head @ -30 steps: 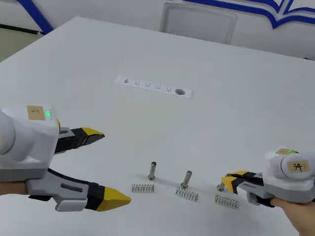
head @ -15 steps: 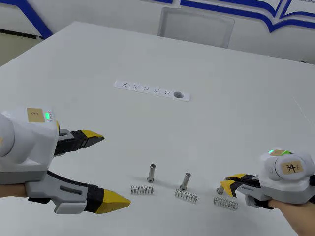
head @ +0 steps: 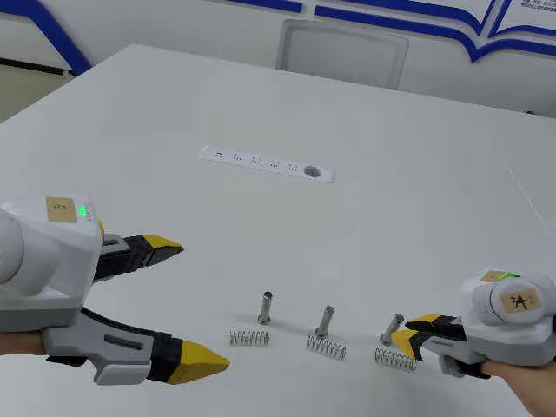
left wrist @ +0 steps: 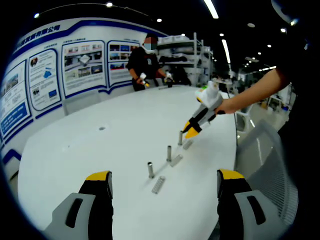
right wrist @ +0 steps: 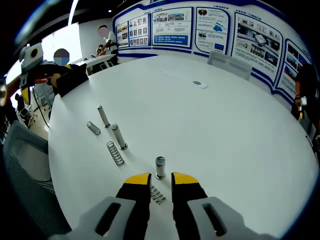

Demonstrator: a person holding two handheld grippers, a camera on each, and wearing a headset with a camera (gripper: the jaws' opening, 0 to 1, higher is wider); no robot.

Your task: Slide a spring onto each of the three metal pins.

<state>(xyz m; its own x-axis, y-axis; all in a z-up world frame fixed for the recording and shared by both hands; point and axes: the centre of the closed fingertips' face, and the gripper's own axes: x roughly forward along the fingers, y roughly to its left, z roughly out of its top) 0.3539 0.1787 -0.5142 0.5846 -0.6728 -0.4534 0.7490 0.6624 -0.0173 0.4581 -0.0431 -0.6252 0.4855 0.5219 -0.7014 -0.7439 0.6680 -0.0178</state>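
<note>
Three short metal pins stand in a row on the white table: left pin (head: 265, 306), middle pin (head: 325, 320), right pin (head: 392, 327). A spring lies in front of each: left spring (head: 250, 337), middle spring (head: 327, 347), right spring (head: 393, 359). My right gripper (head: 408, 333) is low beside the right pin, jaws a narrow gap apart with nothing held. In the right gripper view the right pin (right wrist: 160, 167) stands just past the gripper (right wrist: 161, 182) and the right spring (right wrist: 157, 194) lies on the table under the gap. My left gripper (head: 184, 304) hovers wide open left of the row.
A white power strip (head: 265, 163) lies flat mid-table, far beyond the pins. A grey chair (head: 343, 52) stands at the table's far edge. In the left gripper view a person (left wrist: 145, 65) stands past the table. Bare tabletop (head: 391, 217) surrounds the row.
The head camera has tilted, shifting the whole picture. My right gripper has sunk slightly beside the right pin, which now shows more fully. The left gripper has stayed wide open in place.
</note>
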